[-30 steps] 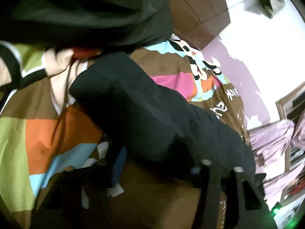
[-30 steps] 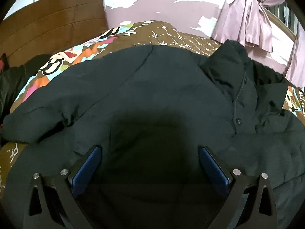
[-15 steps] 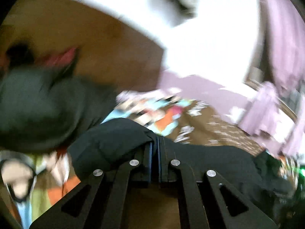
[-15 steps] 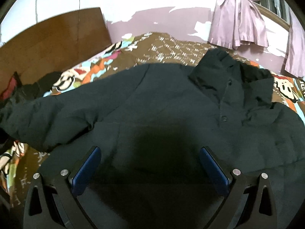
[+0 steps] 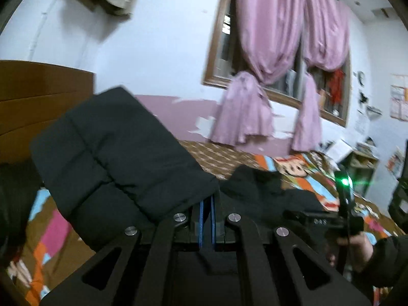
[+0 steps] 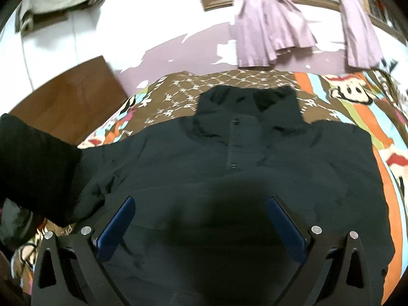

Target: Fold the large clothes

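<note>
A: Item one, the black padded jacket (image 6: 229, 168). Where is it recorded?

B: It is laid flat, front up, on the patterned bedspread (image 6: 229, 81), collar toward the far wall. One sleeve (image 5: 114, 158) is held lifted off the bed at the left side, its quilted cuff end seen high in the left wrist view.

A: Left gripper (image 5: 207, 219)?

B: Jaws are closed, blue pads nearly together, with the sleeve fabric pinched at the tips. The exact edge caught is hidden behind the fingers, so only "sleeve" can be entered.

A: Right gripper (image 6: 201, 227)?

B: Jaws are spread wide; nothing is clamped. It is poised over the lower front of the jacket, and its shadow is cast on the cloth between the blue pads (image 6: 114, 227). Whether the tips touch the cloth cannot be told.

A: Other entries?

B: A wooden headboard (image 6: 68, 102) is noted at the left of the bed. Pink curtains (image 5: 270, 40) are hung and knotted at a framed window (image 5: 216, 51) on the far wall. The person's right hand (image 5: 357, 250), in a dark sleeve, is seen at the right edge of the left wrist view, with a green light (image 5: 344, 182) lit above it.
</note>
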### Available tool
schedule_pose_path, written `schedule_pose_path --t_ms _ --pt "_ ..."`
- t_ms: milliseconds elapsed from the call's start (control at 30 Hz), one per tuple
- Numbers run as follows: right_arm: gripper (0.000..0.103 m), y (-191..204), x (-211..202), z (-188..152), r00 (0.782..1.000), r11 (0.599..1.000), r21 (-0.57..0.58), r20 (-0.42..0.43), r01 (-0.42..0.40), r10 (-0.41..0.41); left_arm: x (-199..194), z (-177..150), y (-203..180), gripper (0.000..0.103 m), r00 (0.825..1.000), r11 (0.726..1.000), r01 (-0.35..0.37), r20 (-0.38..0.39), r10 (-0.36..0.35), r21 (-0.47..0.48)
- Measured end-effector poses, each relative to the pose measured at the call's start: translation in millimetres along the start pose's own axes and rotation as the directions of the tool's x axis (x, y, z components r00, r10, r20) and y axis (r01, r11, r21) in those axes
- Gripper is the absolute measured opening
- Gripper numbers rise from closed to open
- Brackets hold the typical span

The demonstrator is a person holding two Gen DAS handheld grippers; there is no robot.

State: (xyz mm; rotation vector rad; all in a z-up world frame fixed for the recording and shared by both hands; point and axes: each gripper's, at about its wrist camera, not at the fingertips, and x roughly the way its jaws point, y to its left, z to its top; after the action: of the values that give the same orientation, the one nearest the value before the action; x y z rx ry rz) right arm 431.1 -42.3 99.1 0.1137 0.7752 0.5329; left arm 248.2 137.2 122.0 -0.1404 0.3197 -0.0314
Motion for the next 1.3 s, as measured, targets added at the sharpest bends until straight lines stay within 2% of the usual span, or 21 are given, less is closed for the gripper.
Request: schedule_pose_path --t_ms 133,233,367,467,667,800,900,933,1000,1033,1067,1167,1300 --pt "0.103 -29.0 -9.1 -1.3 1.000 0.998 0.055 0.009 -0.016 0.016 26.8 1.6 -43.9 0.002 0.993 0.994 0.070 -0.103 -0.061 0.081" --pt "0.103 -52.9 -14.5 -1.4 0.999 0.992 0.115 0.018 -0.050 0.048 55.3 -10.0 -76.3 0.002 0.977 0.981 0.121 -0.190 -0.092 0.149" --pt "0.103 -79.5 -20.0 -3.6 0.998 0.982 0.178 0.029 -0.063 0.059 85.4 -38.0 -112.6 0.002 0.945 0.960 0.183 -0.307 -0.113 0.212" --pt "0.103 -95.6 -20.4 -9.6 0.999 0.977 0.205 0.010 -0.051 0.050 105.7 -53.2 -131.8 0.002 0.931 0.959 0.174 -0.354 -0.086 0.225" --pt "0.103 -124.4 -24.9 -21.8 0.997 0.958 0.277 0.013 -0.080 0.080 144.2 -80.0 -161.4 0.002 0.876 0.946 0.241 -0.469 -0.114 0.219" --pt "0.103 -135.9 -34.5 -26.6 0.995 0.945 0.315 0.061 -0.089 0.073 153.6 -90.3 -170.8 0.003 0.847 0.941 0.267 -0.516 -0.126 0.208" --pt "0.103 -140.3 -42.6 -30.8 0.990 0.933 0.335 0.097 -0.131 0.104 152.4 -96.7 -168.4 0.005 0.836 0.943 0.261 -0.536 -0.116 0.204" --pt "0.103 -141.0 -44.1 -31.8 0.986 0.926 0.343 0.104 -0.159 0.131 152.7 -95.9 -166.0 0.009 0.831 0.945 0.264 -0.543 -0.122 0.192" --pt "0.103 -141.1 -46.5 -33.1 0.967 0.899 0.359 0.122 -0.252 0.222 146.5 -98.0 -156.8 0.025 0.815 0.947 0.286 -0.557 -0.160 0.148" --pt "0.103 -140.6 -46.8 -33.6 0.957 0.884 0.366 0.128 -0.290 0.260 143.0 -97.6 -151.4 0.046 0.805 0.945 0.306 -0.561 -0.194 0.112" --pt "0.103 -140.0 -46.9 -34.5 0.941 0.862 0.377 0.137 -0.338 0.309 138.8 -96.6 -146.1 0.059 0.800 0.944 0.321 -0.557 -0.224 0.081" --pt "0.103 -138.1 -47.9 -37.1 0.904 0.809 0.404 0.166 -0.427 0.394 135.9 -94.3 -143.9 0.063 0.801 0.942 0.332 -0.542 -0.254 0.050" --pt "0.103 -140.9 -46.0 -42.3 0.880 0.765 0.439 0.170 -0.471 0.444 125.9 -83.6 -132.8 0.063 0.832 0.954 0.293 -0.508 -0.225 0.056"
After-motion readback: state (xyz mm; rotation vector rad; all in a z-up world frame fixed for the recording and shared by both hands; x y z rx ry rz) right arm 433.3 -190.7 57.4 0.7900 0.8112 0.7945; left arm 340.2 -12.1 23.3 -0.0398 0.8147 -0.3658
